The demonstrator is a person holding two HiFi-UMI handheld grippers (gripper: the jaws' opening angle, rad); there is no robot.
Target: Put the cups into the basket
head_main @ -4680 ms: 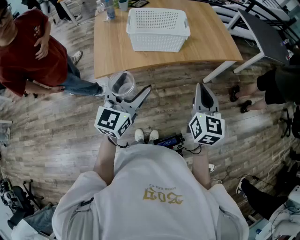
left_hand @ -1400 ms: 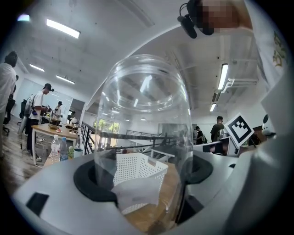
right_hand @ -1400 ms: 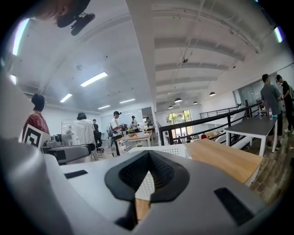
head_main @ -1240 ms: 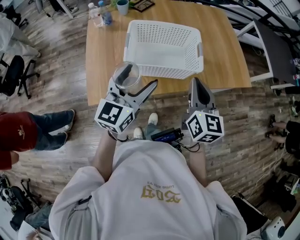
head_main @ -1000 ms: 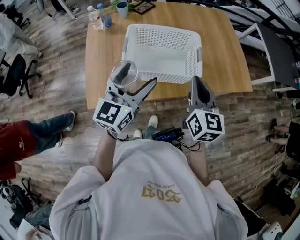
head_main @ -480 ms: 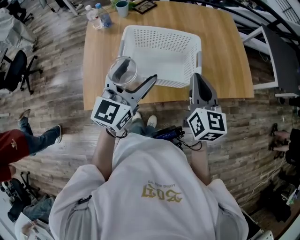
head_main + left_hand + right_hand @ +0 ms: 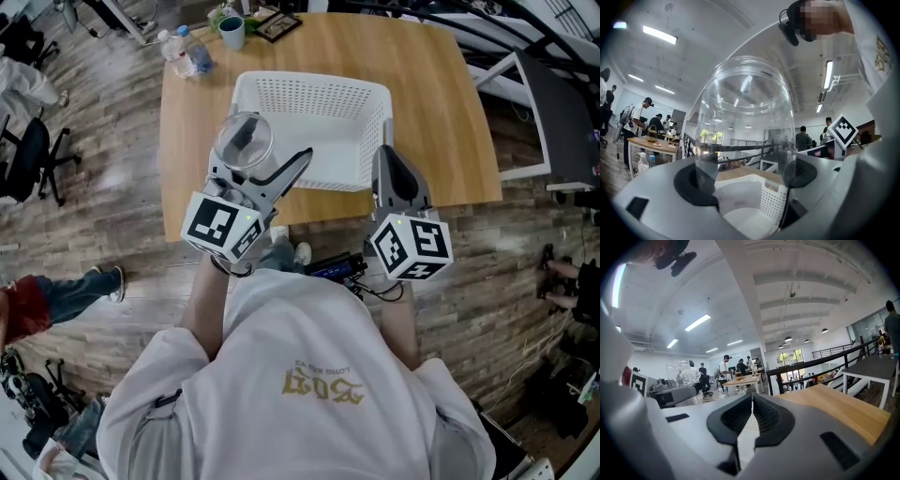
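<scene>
A clear plastic cup (image 7: pixel 242 141) is clamped between the fingers of my left gripper (image 7: pixel 260 161). It hangs over the near left corner of the white perforated basket (image 7: pixel 323 94) on the wooden table (image 7: pixel 441 112). In the left gripper view the cup (image 7: pixel 745 117) stands upright between the dark pads (image 7: pixel 696 185), with the basket (image 7: pixel 771 199) below and ahead. My right gripper (image 7: pixel 384 161) is shut and empty, pointing at the basket's near right corner. Its pads (image 7: pixel 766 420) meet, and a sliver of basket mesh (image 7: pixel 749 423) shows behind them.
At the table's far left corner stand water bottles (image 7: pixel 180 52), a teal mug (image 7: pixel 232 32) and a framed picture (image 7: pixel 278 23). A black chair (image 7: pixel 33 155) and a bystander's legs (image 7: pixel 56 286) are on the wooden floor to the left. A dark desk (image 7: pixel 553 94) stands at the right.
The table and basket have come closer: both grippers moved from over the floor to the table's near edge, the cup still held. The bystander in red moved off to the left.
</scene>
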